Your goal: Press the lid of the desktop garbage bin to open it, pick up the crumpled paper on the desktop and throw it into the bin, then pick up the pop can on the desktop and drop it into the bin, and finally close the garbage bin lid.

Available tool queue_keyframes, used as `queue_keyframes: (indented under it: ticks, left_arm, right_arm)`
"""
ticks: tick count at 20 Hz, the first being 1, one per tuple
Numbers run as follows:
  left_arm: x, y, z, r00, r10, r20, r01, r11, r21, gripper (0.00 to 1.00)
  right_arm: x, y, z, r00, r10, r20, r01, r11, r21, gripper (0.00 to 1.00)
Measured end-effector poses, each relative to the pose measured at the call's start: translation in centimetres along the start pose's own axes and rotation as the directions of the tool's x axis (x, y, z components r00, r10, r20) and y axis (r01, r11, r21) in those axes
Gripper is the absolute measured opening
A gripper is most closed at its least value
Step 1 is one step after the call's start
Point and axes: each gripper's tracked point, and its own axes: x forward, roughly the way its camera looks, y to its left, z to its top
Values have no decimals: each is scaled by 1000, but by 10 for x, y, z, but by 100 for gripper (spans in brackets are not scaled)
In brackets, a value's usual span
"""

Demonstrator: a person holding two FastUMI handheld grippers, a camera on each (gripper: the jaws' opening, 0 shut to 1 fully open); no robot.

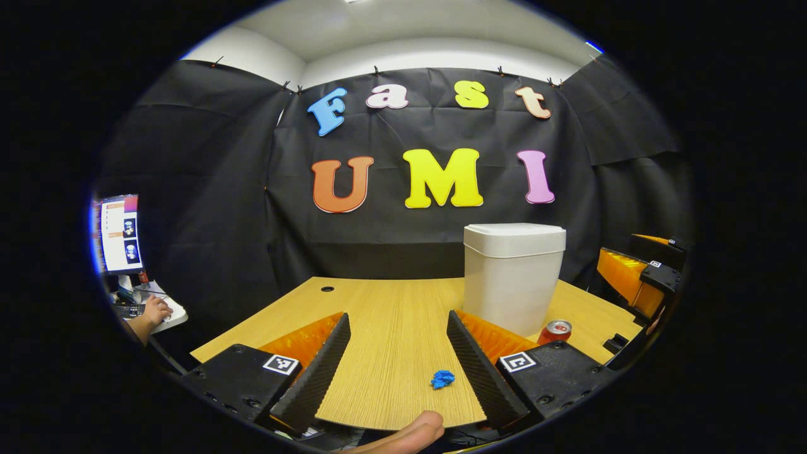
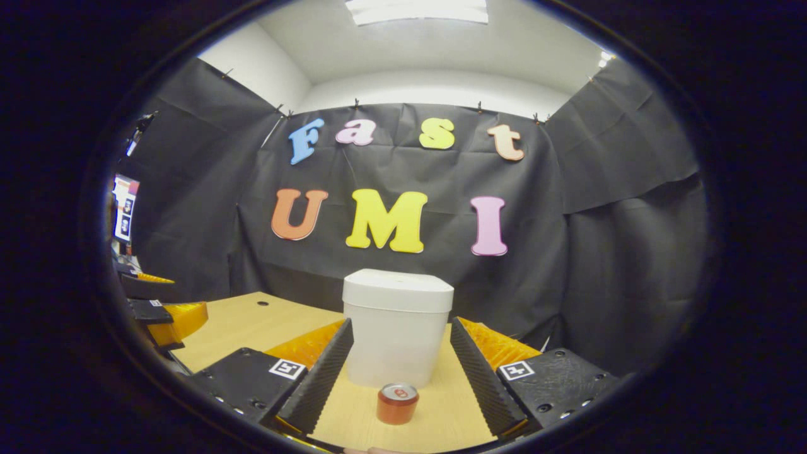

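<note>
In the left gripper view, the left gripper (image 1: 397,353) had its jaws spread wide over the wooden desktop (image 1: 391,315), holding nothing. The crumpled paper (image 1: 442,379), a small blue wad, lay on the desk between the two fingers, close beside the finger on the view's right side and near the desk's front edge. The garbage bin (image 1: 512,277), white and with its lid (image 1: 514,239) down, stood beyond the tip of that same finger, farther back on the desk. The pop can (image 1: 555,331) stood upright just in front of the bin's base, outside the jaws on the view's right. A fingertip (image 1: 410,432) showed at the bottom edge, below the jaws. The right gripper (image 1: 640,277) hung past the desk's edge, far off to the view's right; whether it was spread could not be told from here. A person's hand (image 1: 154,310) rested at a keyboard by a monitor (image 1: 120,233), well off to the view's left.

In the right gripper view, the right gripper (image 2: 398,362) also had its jaws spread and empty. The pop can (image 2: 397,403) stood upright between the fingers, about midway, touching neither. The garbage bin (image 2: 397,328) stood straight ahead just behind the can, lid (image 2: 398,291) shut, framed by the two fingertips. The left gripper (image 2: 167,315) showed well off to the view's left, over the desktop (image 2: 252,321).
</note>
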Motion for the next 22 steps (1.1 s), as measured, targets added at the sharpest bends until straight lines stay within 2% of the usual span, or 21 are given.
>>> queue_keyframes:
  ticks: [1, 2, 3, 4, 7, 9, 11, 12, 14, 15, 16, 17, 18, 20, 21, 22]
  left_arm:
    - [1, 0, -1, 1000, 1, -3, -1, 1000, 6, 99]
    - [2, 0, -2, 1000, 5, -6, -5, 1000, 8, 99]
    - [3, 0, -4, 1000, 6, -11, -6, 1000, 4, 99]
    - [3, -1, -6, 1000, 2, -21, -2, 1000, -1, 99]
    - [5, 3, -11, 999, 16, -48, -16, 1000, -5, 99]
    - [6, 5, -11, 999, 18, -47, -18, 1000, -7, 99]
    - [10, 10, -14, 998, 20, -58, -22, 999, -26, 100]
    - [11, 9, -16, 998, 15, -68, -17, 999, -36, 100]
    - [13, 11, -22, 996, 17, -91, -22, 999, -49, 100]
    - [13, 14, -22, 995, 32, -97, -36, 999, -39, 99]
    - [13, 17, -22, 994, 49, -97, -52, 998, -23, 100]
    - [12, 17, -21, 994, 53, -92, -54, 998, -12, 100]
    - [11, 13, -20, 995, 42, -88, -42, 999, -7, 100]
    - [11, 8, -17, 997, 22, -77, -22, 1000, 1, 100]
    - [10, 9, -16, 997, 18, -73, -17, 1000, 4, 100]
    - [10, 9, -16, 997, 14, -71, -14, 1000, 6, 100]
  right_arm:
    - [2, 1, -2, 1000, 4, -5, -4, 1000, 1, 98]
    - [3, 1, -2, 1000, 0, -7, 0, 1000, -3, 95]
    - [5, -2, -4, 1000, -7, -8, 6, 1000, -5, 98]
    - [8, -1, -2, 1000, -7, -10, 7, 1000, 1, 95]
    - [24, -1, 1, 1000, 1, -13, -1, 1000, 20, 95]
    - [36, -7, 15, 1000, -17, 12, 17, 1000, 17, 93]
    - [48, -4, 36, 999, -3, 51, 1, 1000, 28, 90]
    - [52, -5, 46, 998, -2, 69, 0, 999, 33, 84]
    - [64, -5, 61, 996, 6, 87, -10, 999, 48, 65]
    - [71, 0, 64, 997, 15, 71, -20, 997, 71, 51]
    - [76, -3, 68, 998, 6, 63, -12, 995, 99, 41]
    - [86, -7, 74, 998, -10, 55, 3, 992, 123, 18]
    - [91, -9, 79, 998, -12, 62, 2, 988, 154, 8]
    - [106, 0, 83, 997, 52, 51, -61, 977, 203, 4]
    - [118, -5, 86, 999, 28, 25, -32, 979, 199, 5]
    - [126, -22, 83, 1000, 0, 2, 0, 984, 181, 0]
